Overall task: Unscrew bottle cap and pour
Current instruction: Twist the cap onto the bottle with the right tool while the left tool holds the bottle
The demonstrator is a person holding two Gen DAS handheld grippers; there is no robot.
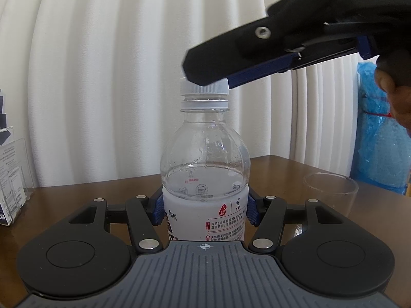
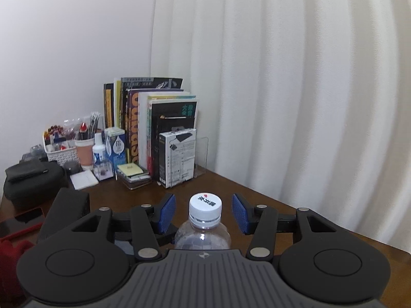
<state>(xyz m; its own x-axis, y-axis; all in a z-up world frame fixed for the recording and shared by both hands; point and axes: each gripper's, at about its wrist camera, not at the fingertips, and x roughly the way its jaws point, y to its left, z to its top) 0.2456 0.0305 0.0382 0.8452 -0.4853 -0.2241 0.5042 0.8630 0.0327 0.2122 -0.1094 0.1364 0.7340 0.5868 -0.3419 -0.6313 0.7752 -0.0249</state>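
Wooden table [image 1: 77,195]: capped bottle [image 1: 205,179] between both grippers' fingers

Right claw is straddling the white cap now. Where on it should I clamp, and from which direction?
Clamp the cap's ribbed side wall, one blue pad on each side, coming down from above as the right claw is now. The left claw holds the bottle upright, so the ribs give grip for twisting.

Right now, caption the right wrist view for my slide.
Right gripper open, pads either side of the white cap of the water bottle, not yet touching.
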